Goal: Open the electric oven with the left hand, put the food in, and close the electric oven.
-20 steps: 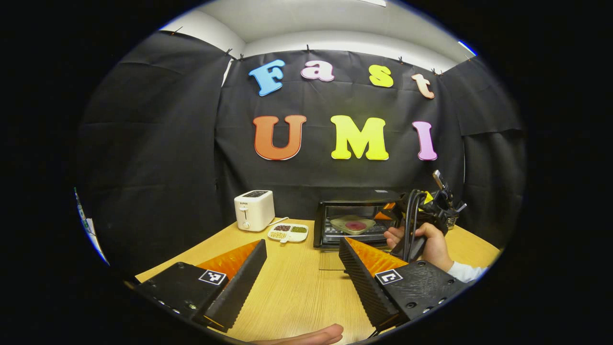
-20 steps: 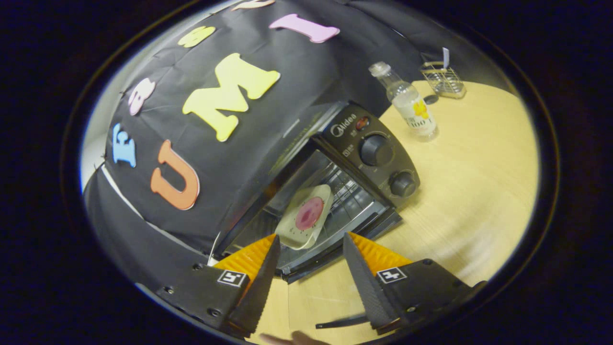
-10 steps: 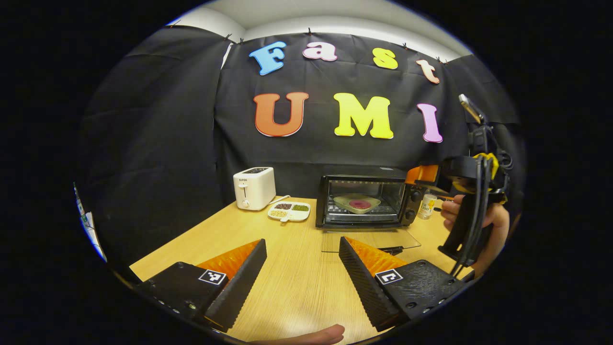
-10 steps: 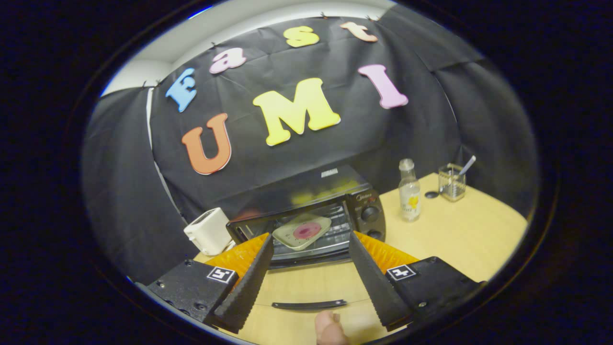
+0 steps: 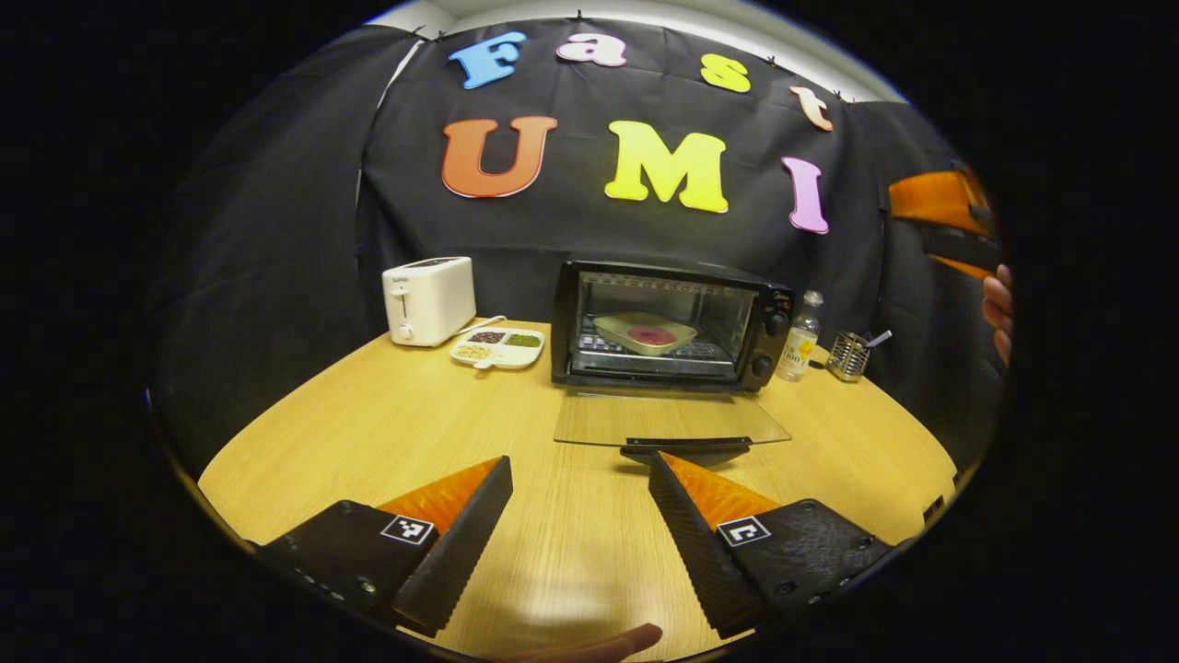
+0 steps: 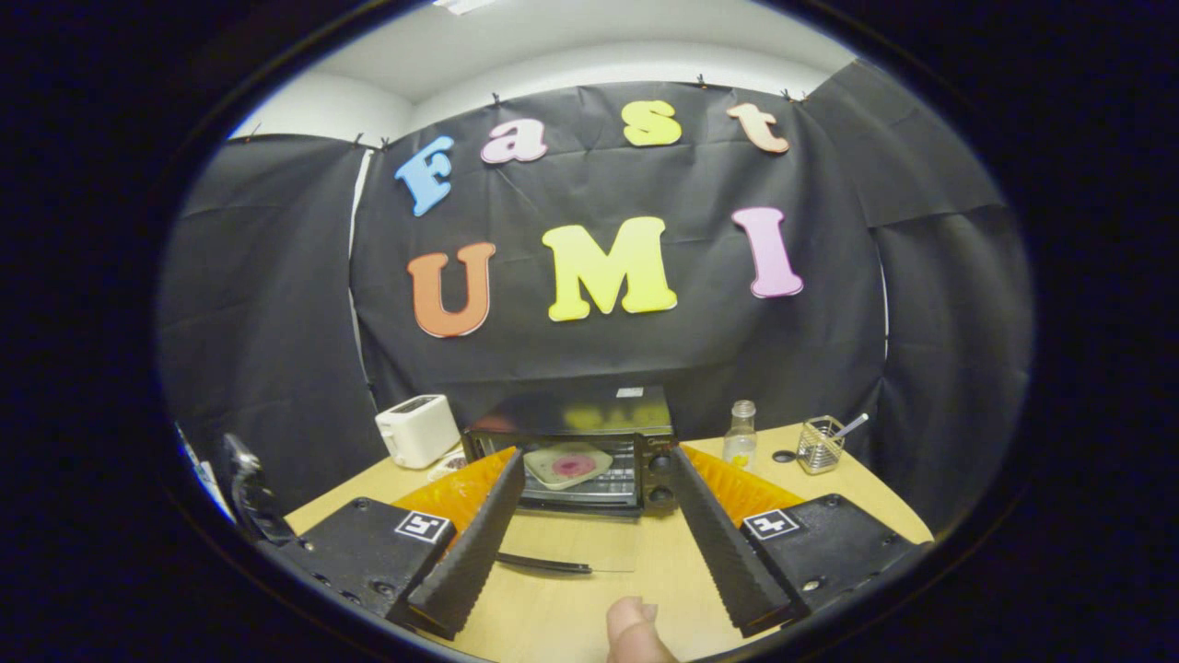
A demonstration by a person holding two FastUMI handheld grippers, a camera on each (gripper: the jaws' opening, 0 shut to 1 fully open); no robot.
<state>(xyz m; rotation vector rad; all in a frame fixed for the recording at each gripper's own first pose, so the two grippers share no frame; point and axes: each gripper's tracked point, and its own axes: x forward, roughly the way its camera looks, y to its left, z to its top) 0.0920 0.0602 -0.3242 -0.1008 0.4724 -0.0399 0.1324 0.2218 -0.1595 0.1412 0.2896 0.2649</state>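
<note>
The electric oven [image 5: 677, 324] stood at the back of the wooden table [image 5: 387, 433], its glass door [image 5: 668, 421] folded flat toward the front; the food [image 5: 645, 333], a pale dish with a pink centre, sat on the rack inside; a white toaster [image 5: 428, 299] and a divided snack tray [image 5: 497, 348] stood to the oven's left, a small bottle [image 5: 799, 336] and a wire cup [image 5: 847, 356] to its right; the left gripper [image 5: 576, 529] hung wide apart and empty above the table; the right gripper [image 6: 594, 534] likewise gaped, holding nothing, facing the oven.
</note>
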